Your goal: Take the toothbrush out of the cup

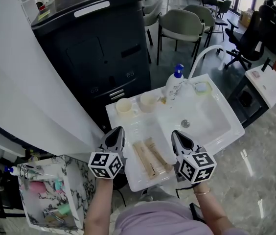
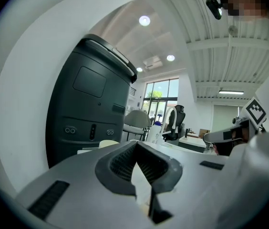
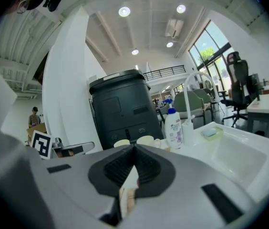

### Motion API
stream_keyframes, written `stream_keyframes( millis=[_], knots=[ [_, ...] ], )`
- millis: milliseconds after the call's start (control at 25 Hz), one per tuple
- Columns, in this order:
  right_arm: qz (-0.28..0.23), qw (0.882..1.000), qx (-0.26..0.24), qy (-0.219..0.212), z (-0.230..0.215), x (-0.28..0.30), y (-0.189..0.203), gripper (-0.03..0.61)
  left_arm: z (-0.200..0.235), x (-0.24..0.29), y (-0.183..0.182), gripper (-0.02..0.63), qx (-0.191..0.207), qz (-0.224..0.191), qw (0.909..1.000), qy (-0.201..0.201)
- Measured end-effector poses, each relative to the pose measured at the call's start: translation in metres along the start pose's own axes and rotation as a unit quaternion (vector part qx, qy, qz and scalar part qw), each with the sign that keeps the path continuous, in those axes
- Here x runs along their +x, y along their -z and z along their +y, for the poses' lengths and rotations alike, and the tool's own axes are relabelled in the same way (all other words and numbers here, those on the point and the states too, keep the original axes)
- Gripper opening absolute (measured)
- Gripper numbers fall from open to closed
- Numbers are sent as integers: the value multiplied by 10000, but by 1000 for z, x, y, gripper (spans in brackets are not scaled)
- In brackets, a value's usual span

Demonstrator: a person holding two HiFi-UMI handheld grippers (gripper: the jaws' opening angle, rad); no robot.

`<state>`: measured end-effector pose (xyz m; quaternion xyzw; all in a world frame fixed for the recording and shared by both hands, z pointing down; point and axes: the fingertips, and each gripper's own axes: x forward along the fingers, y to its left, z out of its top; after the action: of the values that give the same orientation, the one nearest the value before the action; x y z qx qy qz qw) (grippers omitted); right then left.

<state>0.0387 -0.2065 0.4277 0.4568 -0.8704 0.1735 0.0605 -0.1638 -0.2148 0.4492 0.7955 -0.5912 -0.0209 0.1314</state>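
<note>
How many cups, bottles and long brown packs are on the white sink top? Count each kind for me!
Cream cups: 2
Pump bottle: 1
Long tan packs: 2
Total: 5

The left gripper (image 1: pixel 117 132) and right gripper (image 1: pixel 177 135) flank two tan packets (image 1: pixel 150 158) on the sink counter (image 1: pixel 143 126).
</note>
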Motion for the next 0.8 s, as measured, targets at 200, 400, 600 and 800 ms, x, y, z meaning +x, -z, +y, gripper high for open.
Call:
stream_keyframes(
  millis=[200,400,600,800],
  knots=[
    [14,9998,-200,7,-1,3,0,3,-1,1,1,3,27,-7,10000,-86],
    [14,9994,-352,-17,-1,7,-1,3,0,1,5,3,95,55,9999,-132],
    [37,9992,-387,-32,0,11,-2,3,2,3,4,2,191,83,9996,-168],
    [60,9991,-419,-50,-1,17,-2,3,5,8,7,2,203,122,9995,-195]
  ],
)
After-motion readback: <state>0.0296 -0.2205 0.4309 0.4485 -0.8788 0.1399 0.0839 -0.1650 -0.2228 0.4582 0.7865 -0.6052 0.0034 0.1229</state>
